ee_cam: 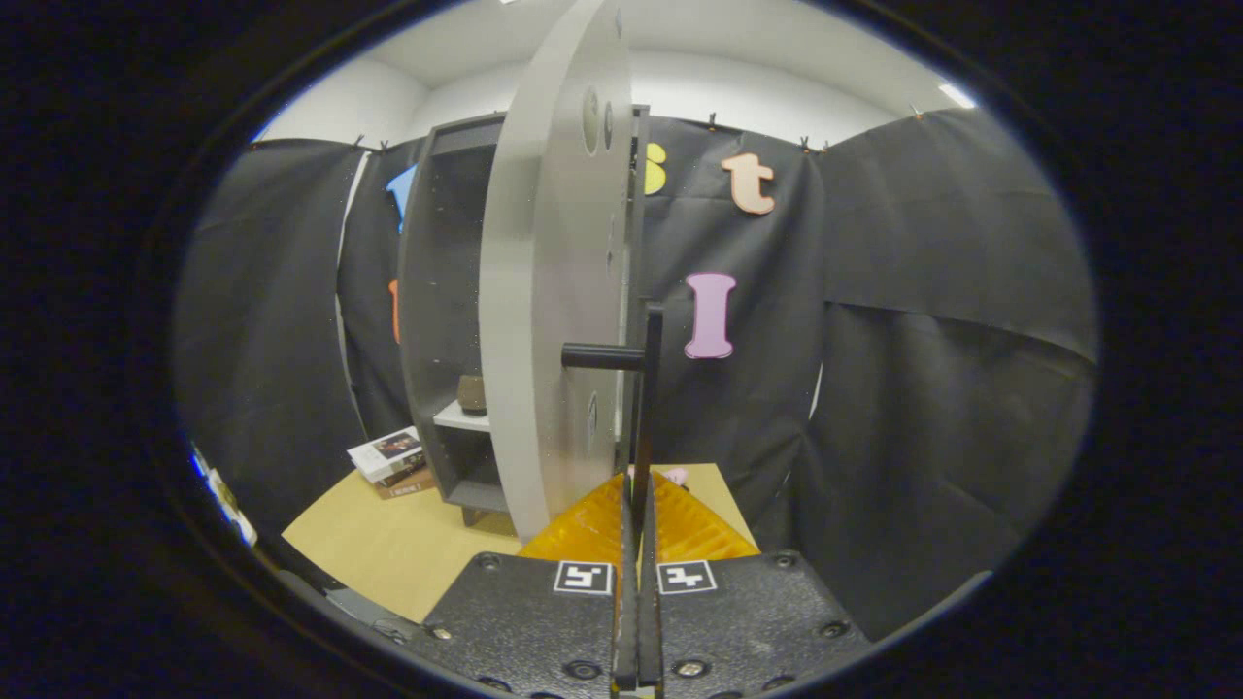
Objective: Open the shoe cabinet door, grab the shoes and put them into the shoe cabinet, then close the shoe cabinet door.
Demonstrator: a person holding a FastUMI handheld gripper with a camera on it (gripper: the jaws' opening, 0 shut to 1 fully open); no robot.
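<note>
We see one shoe cabinet (442,320), dark grey and tall, standing toward the far left corner of the tabletop (388,549), with the booth's black cloth behind it. Its one door (549,291), pale grey, is swung open toward us so that we look almost along its edge; the door's lower end comes down to the tabletop just ahead of the fingers. Inside the cabinet we count one pale shelf (461,417), and on it one small brown object (472,394), too dim for us to name.

One black handle (649,388) stands off the door: a short bar runs out from the door's face to a thin upright bar, and that upright bar drops straight down into the narrow slot between our fingers. Our one gripper (636,524) has its two fingers drawn close together with only a thin gap, and the handle's upright bar sits in that gap; we judge both fingers to be pressing on it.

One stack of books (393,461) lies on the tabletop at the cabinet's left foot, near the far edge. One small pink thing (674,475) peeks out just beyond the fingertips; we cannot tell what it is.
</note>
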